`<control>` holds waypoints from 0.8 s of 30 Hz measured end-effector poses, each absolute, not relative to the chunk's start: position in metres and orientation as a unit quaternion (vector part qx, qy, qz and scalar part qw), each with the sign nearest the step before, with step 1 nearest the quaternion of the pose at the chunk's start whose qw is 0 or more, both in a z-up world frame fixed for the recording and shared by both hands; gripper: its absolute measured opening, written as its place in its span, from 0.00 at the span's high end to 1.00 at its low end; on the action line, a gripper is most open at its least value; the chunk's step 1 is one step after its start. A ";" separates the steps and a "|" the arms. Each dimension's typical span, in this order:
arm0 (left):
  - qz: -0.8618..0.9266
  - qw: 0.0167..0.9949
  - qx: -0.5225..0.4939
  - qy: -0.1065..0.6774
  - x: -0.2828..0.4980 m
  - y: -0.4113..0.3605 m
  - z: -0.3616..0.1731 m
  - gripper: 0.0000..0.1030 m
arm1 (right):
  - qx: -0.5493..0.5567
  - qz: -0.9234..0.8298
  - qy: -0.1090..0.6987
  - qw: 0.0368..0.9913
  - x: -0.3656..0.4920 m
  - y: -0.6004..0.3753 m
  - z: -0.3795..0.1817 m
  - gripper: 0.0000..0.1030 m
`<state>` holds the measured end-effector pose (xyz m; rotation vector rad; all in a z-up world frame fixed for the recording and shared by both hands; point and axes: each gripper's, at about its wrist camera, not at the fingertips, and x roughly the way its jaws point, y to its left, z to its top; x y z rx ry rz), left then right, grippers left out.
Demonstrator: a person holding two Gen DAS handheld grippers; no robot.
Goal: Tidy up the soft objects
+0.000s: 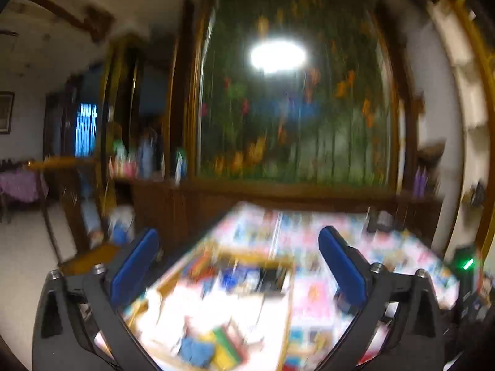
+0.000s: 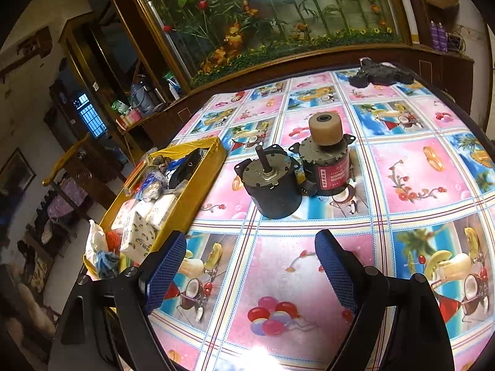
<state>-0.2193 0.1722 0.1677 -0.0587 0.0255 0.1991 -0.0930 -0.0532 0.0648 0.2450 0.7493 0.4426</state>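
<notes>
A round table (image 2: 309, 266) covered in a bright pink-and-blue fruit-patterned cloth fills the right wrist view. The landmark is a long yellow tray (image 2: 198, 191) at the table's left edge. Inside it the soft things lie packed together: white tissue packs (image 2: 139, 232), a white plastic bag (image 2: 94, 244) and a blue crumpled bag (image 2: 106, 262) at the near end, with darker bundles toward the far end.

Just right of the tray, on the cloth, stand two small electric motors side by side: a black one (image 2: 270, 185) with a bare shaft, and beyond it one with a red label (image 2: 328, 170) topped by a tan roller (image 2: 324, 128). Far across the table from the tray lies a dark lumpy object (image 2: 380, 75).

The right gripper (image 2: 250, 272) hovers over bare cloth, near the tray's near end, its blue-padded jaws spread with nothing between them.

The left wrist view is heavily blurred. The left gripper (image 1: 238, 266) is spread wide and empty above the tray (image 1: 247, 258), and the tray's contents are too smeared to identify.
</notes>
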 end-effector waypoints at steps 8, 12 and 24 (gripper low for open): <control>0.031 0.977 -0.048 0.204 -0.171 0.167 0.146 0.00 | 0.066 0.236 0.356 0.902 -0.114 -0.020 0.058 0.16; 0.070 0.968 -0.061 0.234 -0.172 0.174 0.133 0.00 | 0.049 0.241 0.358 0.901 -0.118 -0.008 0.057 0.16; 0.143 0.941 -0.065 0.301 -0.150 0.195 0.096 0.00 | 0.019 0.248 0.365 0.897 -0.119 0.022 0.048 0.15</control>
